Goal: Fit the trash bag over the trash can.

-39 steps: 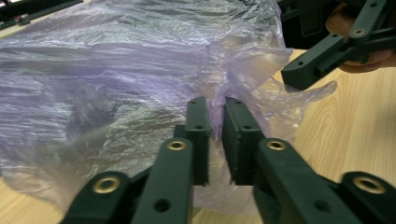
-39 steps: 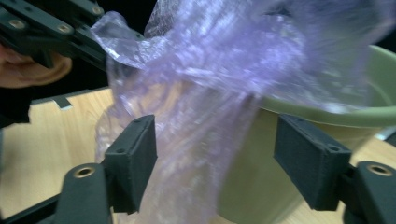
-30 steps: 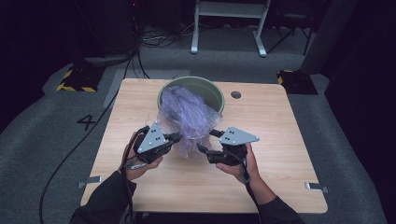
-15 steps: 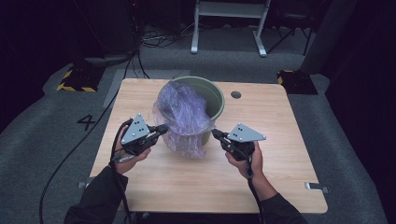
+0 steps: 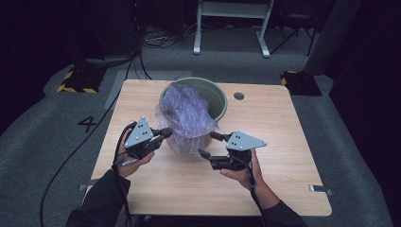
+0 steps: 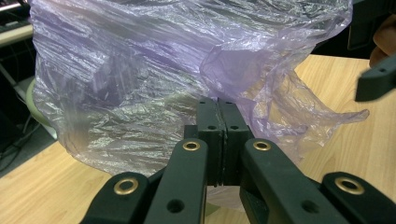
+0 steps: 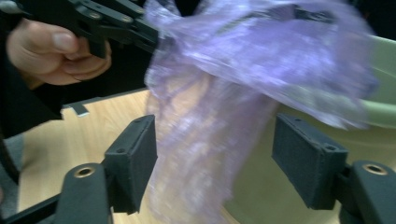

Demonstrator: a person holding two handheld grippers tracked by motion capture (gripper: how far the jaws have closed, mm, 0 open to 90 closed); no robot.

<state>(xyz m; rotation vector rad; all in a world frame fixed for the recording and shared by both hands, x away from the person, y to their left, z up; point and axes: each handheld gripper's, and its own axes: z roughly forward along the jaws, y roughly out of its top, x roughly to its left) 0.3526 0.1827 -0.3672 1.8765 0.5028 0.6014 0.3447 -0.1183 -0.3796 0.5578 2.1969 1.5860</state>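
Currently a purple plastic bag (image 5: 187, 116) is being fitted into the green bin (image 5: 216, 97) on the surface (image 5: 283, 142), draped over its near rim. Film is pinched by the left gripper (image 5: 166, 133); the right gripper (image 5: 208, 144) jaws, just opened, stand spread around a hanging fold, to be re-gripped next.

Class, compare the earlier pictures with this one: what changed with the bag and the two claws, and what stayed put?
The right claw has just opened, releasing the purple bag. The left claw, gripping the bag, pulled outward to the left. The green bin stayed put.

Right gripper (image 7: 212, 158) fingers (image 7: 133, 158) apart, purple bag (image 7: 219, 140) between.
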